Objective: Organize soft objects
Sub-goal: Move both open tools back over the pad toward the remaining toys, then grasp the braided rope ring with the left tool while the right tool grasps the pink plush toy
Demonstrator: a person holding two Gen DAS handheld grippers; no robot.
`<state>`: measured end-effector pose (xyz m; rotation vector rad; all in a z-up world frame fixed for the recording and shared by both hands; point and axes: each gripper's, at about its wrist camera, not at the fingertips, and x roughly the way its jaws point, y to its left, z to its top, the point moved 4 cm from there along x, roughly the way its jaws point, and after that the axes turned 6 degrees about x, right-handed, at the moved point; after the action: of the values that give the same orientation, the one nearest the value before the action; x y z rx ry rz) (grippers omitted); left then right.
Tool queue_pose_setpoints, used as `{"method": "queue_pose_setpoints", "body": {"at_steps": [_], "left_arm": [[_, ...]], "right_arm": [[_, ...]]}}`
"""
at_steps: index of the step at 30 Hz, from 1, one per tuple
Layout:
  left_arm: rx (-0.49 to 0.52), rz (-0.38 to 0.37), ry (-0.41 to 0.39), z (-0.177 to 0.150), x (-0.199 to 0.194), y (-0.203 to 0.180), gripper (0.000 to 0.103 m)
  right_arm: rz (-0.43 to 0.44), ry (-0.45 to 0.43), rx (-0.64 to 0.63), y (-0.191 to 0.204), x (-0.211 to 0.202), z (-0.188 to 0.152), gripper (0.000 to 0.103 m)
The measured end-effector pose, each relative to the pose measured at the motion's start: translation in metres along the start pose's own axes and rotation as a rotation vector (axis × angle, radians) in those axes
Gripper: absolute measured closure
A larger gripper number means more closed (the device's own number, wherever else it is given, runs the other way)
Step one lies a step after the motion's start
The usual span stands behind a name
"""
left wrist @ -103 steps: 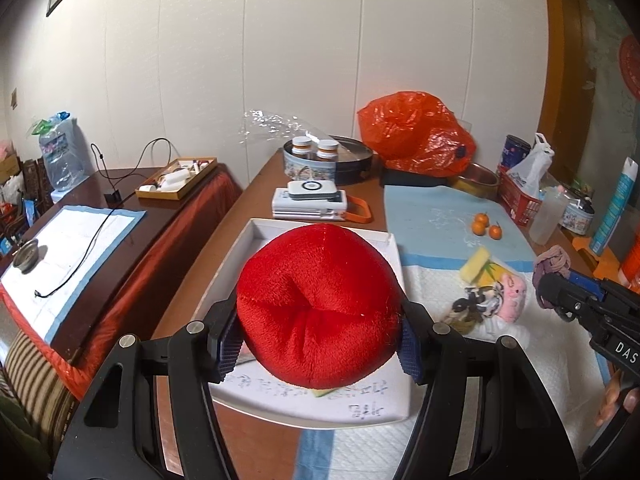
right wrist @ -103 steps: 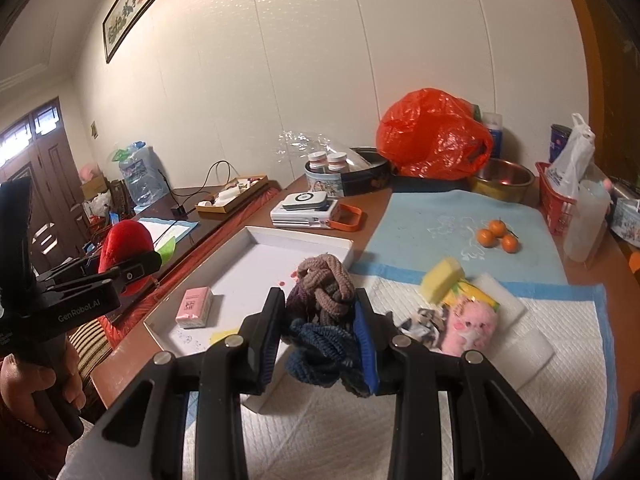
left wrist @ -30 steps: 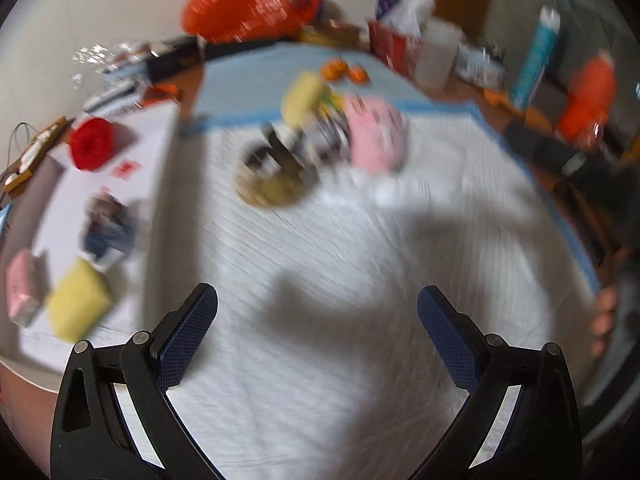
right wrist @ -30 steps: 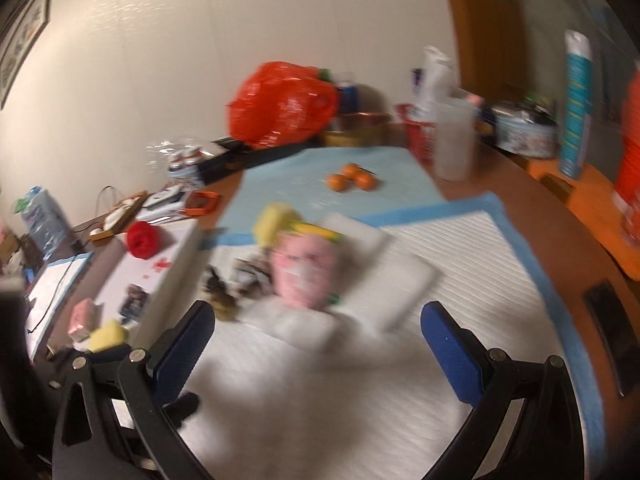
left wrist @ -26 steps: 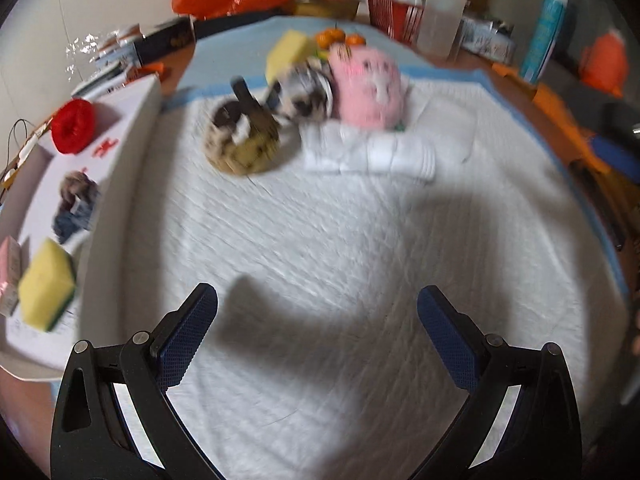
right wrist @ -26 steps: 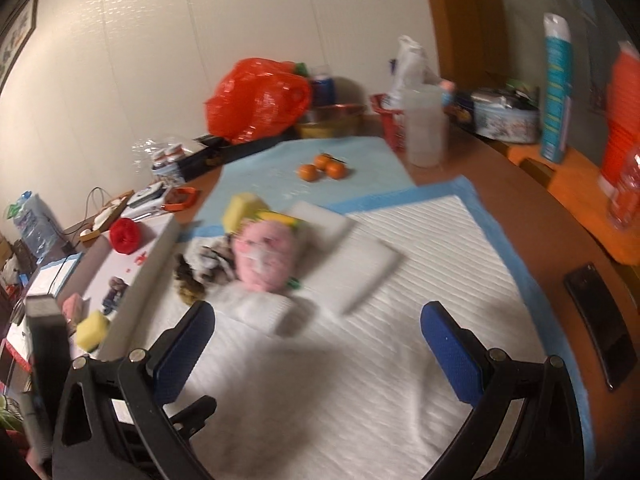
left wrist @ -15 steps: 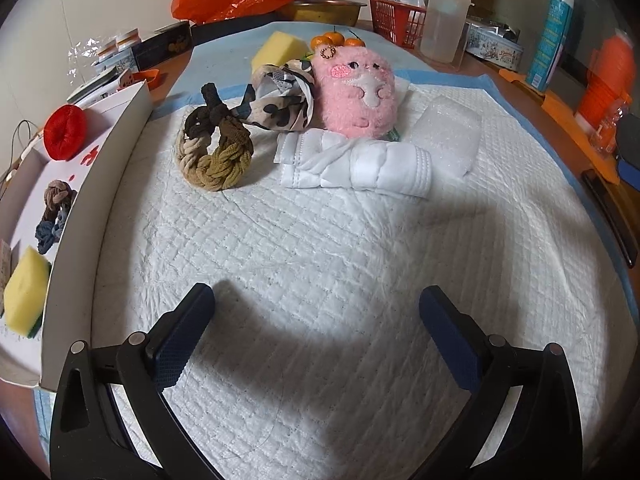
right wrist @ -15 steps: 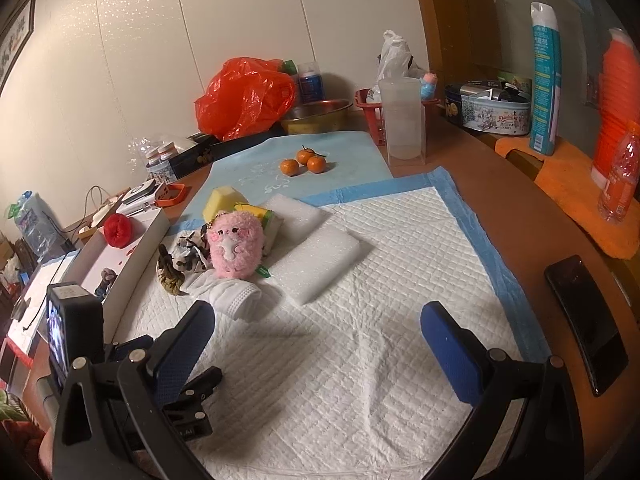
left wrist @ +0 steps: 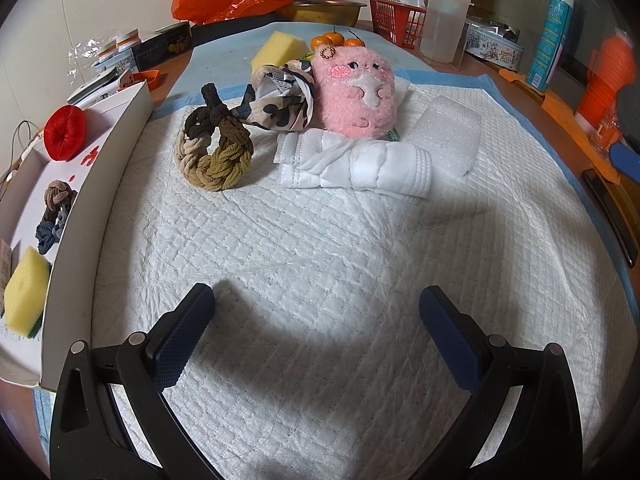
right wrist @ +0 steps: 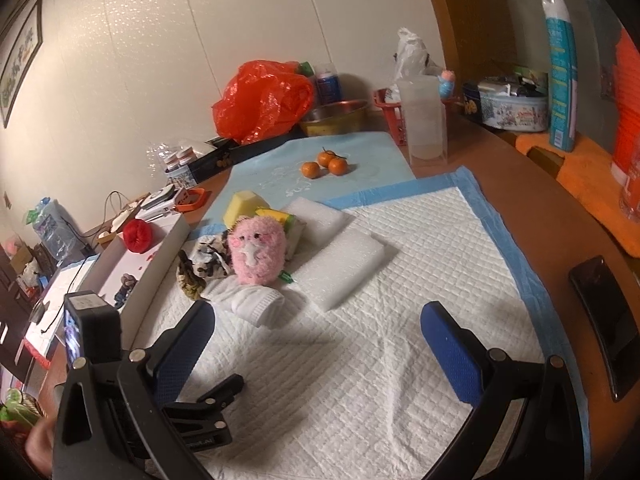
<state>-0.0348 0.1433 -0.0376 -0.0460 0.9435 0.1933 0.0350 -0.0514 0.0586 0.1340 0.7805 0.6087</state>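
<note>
Both tongs gape empty; the braided brown-and-tan rope ring (left wrist: pixel 214 148) lies far-left of the left tongs (left wrist: pixel 316 336), nearer than the right tongs (right wrist: pixel 318 350).

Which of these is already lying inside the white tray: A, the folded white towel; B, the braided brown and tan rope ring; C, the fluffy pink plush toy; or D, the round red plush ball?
D: the round red plush ball lies in the white tray, whereas the other three lie on the white quilted pad.

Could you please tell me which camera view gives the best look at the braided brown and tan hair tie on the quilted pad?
The left wrist view: the braided hair tie lies close and unobstructed there, knot and weave clear. In the right wrist view it is small, distant and partly hidden beside the patterned cloth.
</note>
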Motion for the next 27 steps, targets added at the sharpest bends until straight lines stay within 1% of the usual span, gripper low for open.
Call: {"method": "queue_pose_setpoints", "body": {"at_steps": [5,9,12,14,16,18,19,20,21,23,24,27], "left_arm": [[-0.004,0.001,0.000,0.000,0.000,0.000,0.000],[-0.013,0.009,0.007,-0.001,-0.001,0.000,0.000],[-0.018,-0.001,0.046,0.002,0.001,0.000,0.000],[-0.047,-0.033,0.052,0.002,-0.002,0.004,0.000],[-0.122,-0.116,0.038,0.001,-0.010,0.013,0.000],[-0.212,-0.180,0.005,0.003,-0.022,0.027,0.000],[-0.238,-0.182,-0.023,0.007,-0.032,0.035,0.000],[-0.244,-0.171,-0.051,0.013,-0.041,0.042,0.000],[-0.230,-0.142,-0.083,0.022,-0.052,0.052,0.000],[-0.182,-0.090,-0.109,0.038,-0.062,0.064,0.000],[-0.158,-0.045,-0.108,0.049,-0.064,0.073,0.000],[-0.121,0.022,-0.073,0.069,-0.054,0.090,0.000]], "right_arm": [[0.010,-0.020,-0.049,0.005,-0.005,0.001,0.000],[0.035,-0.023,-0.058,-0.001,-0.005,0.001,0.000],[0.060,-0.014,-0.048,-0.005,-0.003,0.002,0.000],[0.067,-0.016,-0.056,-0.007,-0.003,0.005,0.000],[0.067,-0.022,-0.066,-0.010,-0.003,0.010,0.000],[0.064,-0.029,-0.068,-0.013,0.000,0.016,0.000],[0.067,-0.031,-0.067,-0.014,0.002,0.020,0.000],[0.072,-0.033,-0.065,-0.014,0.004,0.023,0.000],[0.081,-0.038,-0.069,-0.013,0.006,0.028,0.000],[0.089,-0.042,-0.088,-0.007,0.012,0.037,0.000],[0.087,-0.044,-0.104,-0.002,0.015,0.041,0.000],[0.078,-0.033,-0.149,0.015,0.032,0.055,0.000]]}}
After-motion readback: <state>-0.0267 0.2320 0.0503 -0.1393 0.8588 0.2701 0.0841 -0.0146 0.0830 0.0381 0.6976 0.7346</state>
